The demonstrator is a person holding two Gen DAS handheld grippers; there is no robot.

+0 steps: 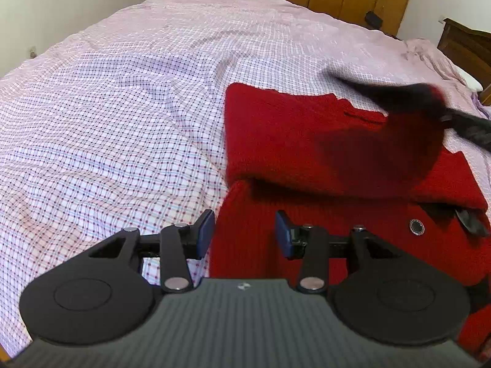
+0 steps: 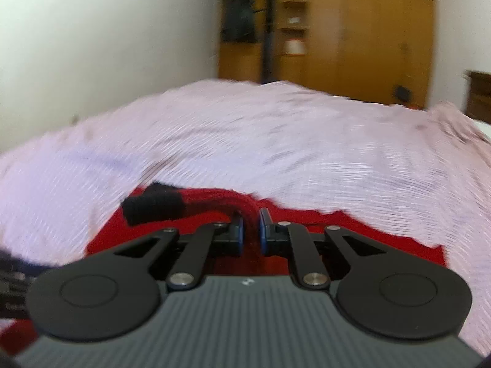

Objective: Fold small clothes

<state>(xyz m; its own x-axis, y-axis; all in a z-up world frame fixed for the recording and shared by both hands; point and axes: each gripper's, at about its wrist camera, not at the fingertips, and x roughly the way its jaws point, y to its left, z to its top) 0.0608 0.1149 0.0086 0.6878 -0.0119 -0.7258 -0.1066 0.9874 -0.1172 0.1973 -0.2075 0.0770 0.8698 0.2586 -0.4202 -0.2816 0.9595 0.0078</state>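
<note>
A red knit sweater (image 1: 307, 141) lies on the checked bed sheet (image 1: 122, 107), its upper part folded over the body. A metal snap (image 1: 416, 226) shows on the front. My left gripper (image 1: 244, 233) hovers open over the sweater's left edge, and its blue pads (image 1: 205, 230) press on nothing. In the right wrist view my right gripper (image 2: 251, 233) is shut on a bunched red sleeve (image 2: 233, 205) that ends in a black cuff (image 2: 153, 204). That sleeve appears as a raised, blurred shape (image 1: 408, 122) at the right of the left wrist view.
The pink sheet (image 2: 276, 141) stretches far ahead and to the left of the sweater. A wooden wardrobe (image 2: 353, 30) stands beyond the bed's far end. A dark headboard (image 1: 466, 46) is at the right, and a white wall (image 1: 61, 6) runs along the left.
</note>
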